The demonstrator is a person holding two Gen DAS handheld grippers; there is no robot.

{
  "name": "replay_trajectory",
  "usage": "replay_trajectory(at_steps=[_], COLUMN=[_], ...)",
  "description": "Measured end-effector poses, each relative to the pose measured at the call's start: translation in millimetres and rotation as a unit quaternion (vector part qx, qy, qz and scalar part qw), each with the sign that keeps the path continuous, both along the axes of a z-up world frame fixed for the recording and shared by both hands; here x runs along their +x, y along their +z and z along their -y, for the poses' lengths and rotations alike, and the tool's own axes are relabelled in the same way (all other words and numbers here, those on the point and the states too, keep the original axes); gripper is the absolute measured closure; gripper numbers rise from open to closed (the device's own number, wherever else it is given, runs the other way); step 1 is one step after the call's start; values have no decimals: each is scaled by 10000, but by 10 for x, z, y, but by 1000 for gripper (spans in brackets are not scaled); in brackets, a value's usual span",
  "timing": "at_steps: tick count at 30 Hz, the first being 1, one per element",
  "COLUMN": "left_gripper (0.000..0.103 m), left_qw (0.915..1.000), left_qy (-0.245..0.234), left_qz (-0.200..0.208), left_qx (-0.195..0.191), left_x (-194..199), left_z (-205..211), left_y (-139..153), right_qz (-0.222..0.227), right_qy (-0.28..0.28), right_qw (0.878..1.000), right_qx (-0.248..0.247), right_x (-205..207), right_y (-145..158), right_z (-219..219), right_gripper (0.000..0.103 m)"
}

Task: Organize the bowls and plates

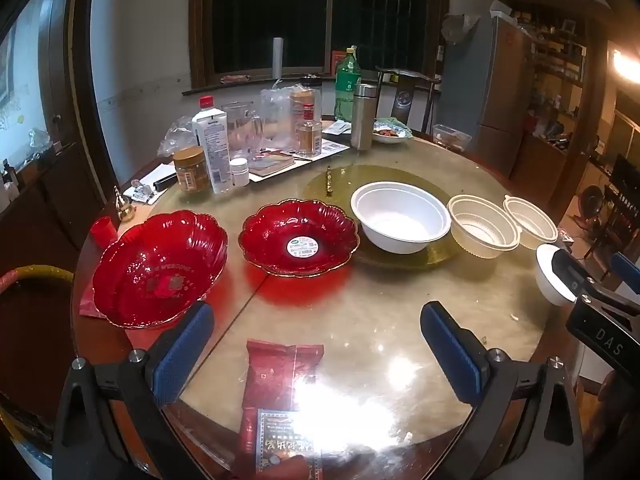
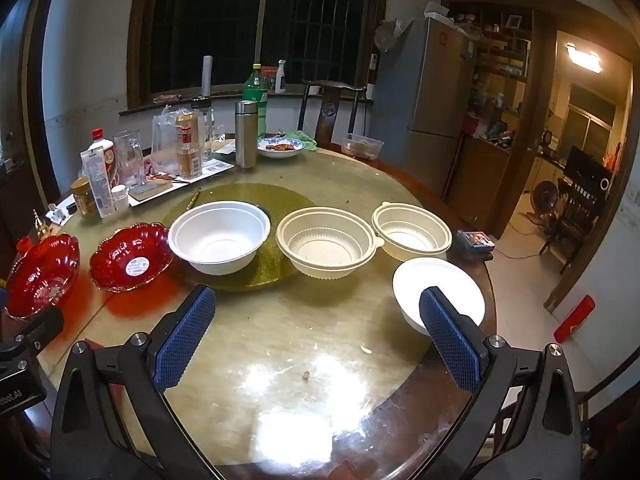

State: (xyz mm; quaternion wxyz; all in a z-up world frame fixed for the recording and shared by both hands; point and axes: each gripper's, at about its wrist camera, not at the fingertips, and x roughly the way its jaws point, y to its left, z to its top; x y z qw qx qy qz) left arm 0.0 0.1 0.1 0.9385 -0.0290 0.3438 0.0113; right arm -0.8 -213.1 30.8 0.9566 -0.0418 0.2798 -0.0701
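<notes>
While six dishes are sitting upright, two red plates (image 1: 160, 268) at nine o'clock and white bowls (image 2: 219, 236) toward three, both the left claw (image 1: 316, 352) and right claw (image 2: 316, 344) are hovering spread, angling down, holding nothing, over the round glossy surface (image 2: 280, 340).

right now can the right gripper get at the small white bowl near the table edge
Probably yes: the right gripper is open and empty, and the small white bowl sits alone just beyond its right finger, with bare table around it and nothing stacked on it.
</notes>
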Motion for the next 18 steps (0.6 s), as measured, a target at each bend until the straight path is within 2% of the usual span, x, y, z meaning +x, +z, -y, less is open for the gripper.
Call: replay_trajectory(at_steps=[11, 18], left_gripper=[0, 0], left_qw=[10000, 9999], left_qy=[15, -19], left_qz=[-10, -58], left_qx=[3, 114], left_x=[-42, -4], left_z=[-77, 21], left_y=[-40, -18], right_qz=[10, -99], right_qy=[-19, 43], right_qw=[10000, 9999], right_qx=[-6, 32], right_x=[-8, 13], right_y=[-3, -52], right_z=[-11, -10], right_gripper=[0, 0])
